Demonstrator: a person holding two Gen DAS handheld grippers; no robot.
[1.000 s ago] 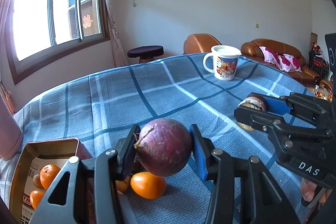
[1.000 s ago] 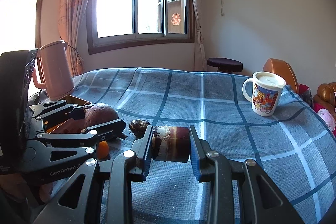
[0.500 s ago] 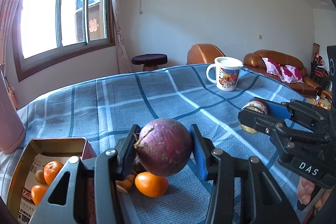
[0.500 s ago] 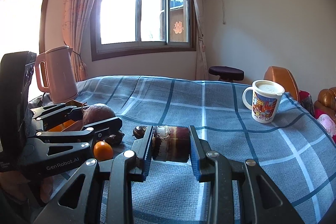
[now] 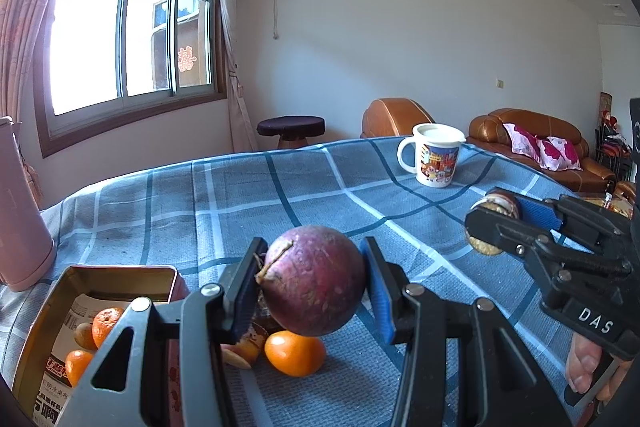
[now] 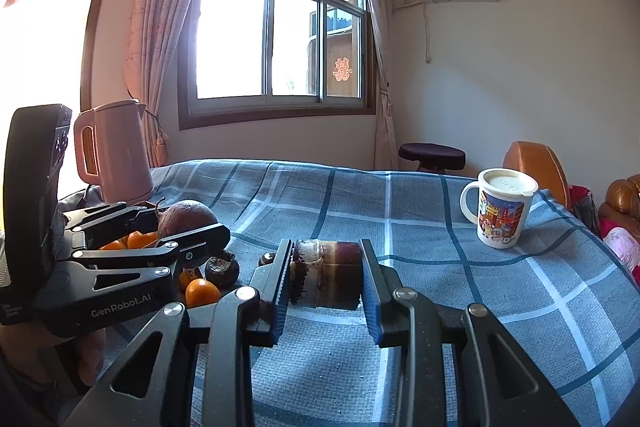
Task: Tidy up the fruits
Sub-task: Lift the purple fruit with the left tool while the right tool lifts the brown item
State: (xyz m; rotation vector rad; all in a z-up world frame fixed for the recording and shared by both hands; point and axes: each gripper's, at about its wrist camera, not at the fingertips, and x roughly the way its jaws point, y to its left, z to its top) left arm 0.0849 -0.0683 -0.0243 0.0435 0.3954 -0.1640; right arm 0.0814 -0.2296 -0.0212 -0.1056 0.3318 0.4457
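My left gripper (image 5: 312, 255) is shut on a round purple fruit (image 5: 314, 281), held just above the checked blue tablecloth (image 5: 248, 203). A short brown sugarcane piece (image 6: 326, 275) sits clamped in my right gripper (image 6: 326, 255), which shows at the right of the left wrist view as the right gripper (image 5: 492, 227). An open tin box (image 5: 116, 273) at lower left holds small oranges (image 5: 106, 321). Below the purple fruit a loose orange (image 5: 295, 353) lies on the cloth. In the right wrist view the left gripper (image 6: 188, 231) is at the left, beside a dark round fruit (image 6: 222, 269).
A pink kettle (image 6: 116, 155) stands at the table's left back. Far right on the cloth is a lidded cartoon mug (image 6: 502, 211). Beyond the table are a dark stool (image 5: 290, 127) and brown leather sofas (image 5: 528, 139). A person's fingers (image 5: 584, 367) grip the right handle.
Both grippers have tipped upward a little, so the table sits lower in each view. Each still holds its item. The loose orange now shows under the left gripper in the right view.
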